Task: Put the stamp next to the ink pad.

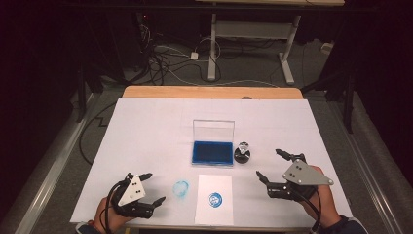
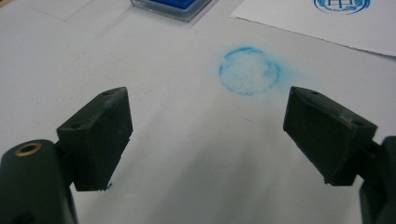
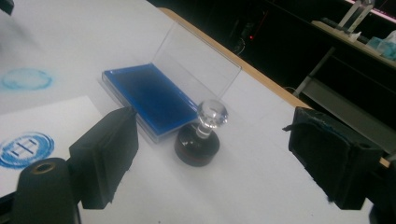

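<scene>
So the left gripper (image 1: 146,187) sits at the near left of the table (image 1: 146,122), jaws wide apart, nothing in them. Just right of it there's a smudgy blue ring (image 1: 181,187) on the cover, then the paper (image 1: 214,214) with a clean blue print (image 1: 215,199). Behind that, the ink pad (image 1: 212,152) with its clear lid standing up. The stamp (image 1: 242,154) stands upright just beside the pad. The right gripper (image 1: 270,165) is near it, jaws spread, empty, with nothing in between.
</scene>
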Demonstrator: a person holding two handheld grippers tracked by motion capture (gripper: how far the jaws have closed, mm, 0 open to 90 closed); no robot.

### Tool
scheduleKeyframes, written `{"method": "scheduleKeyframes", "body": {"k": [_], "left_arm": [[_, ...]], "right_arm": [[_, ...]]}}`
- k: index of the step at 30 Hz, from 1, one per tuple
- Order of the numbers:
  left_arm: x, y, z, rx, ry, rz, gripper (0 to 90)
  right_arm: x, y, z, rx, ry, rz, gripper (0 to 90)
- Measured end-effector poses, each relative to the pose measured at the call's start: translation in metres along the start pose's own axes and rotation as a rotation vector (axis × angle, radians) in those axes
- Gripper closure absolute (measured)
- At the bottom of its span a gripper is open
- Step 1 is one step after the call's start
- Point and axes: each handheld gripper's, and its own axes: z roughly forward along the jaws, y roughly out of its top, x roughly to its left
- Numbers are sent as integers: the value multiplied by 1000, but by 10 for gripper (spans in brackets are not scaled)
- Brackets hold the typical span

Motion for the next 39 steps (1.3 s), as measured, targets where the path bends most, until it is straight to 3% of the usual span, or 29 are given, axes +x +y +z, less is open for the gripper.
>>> {"method": "scheduleKeyframes", "body": {"k": [7, 10, 14, 28, 32, 39], "left_arm": [[1, 0, 1, 1, 1, -4, 148], [0, 0, 2, 4, -1, -1, 148], [0, 0, 2, 3, 2, -1, 148], [3, 3, 3, -9, 17, -9, 147], [2, 4, 3, -14, 19, -7, 147], [1, 6, 3, -18, 15, 10, 147]], "right_arm": [[2, -15, -4, 0, -20, -18, 163], [3, -22, -7, -13, -16, -4, 168], [4, -34, -7, 18, -20, -12, 168], [0, -72, -17, 49, 20, 52, 168], [3, -78, -19, 66, 28, 66, 167], [6, -75, -19, 59, 31, 47, 165]]}}
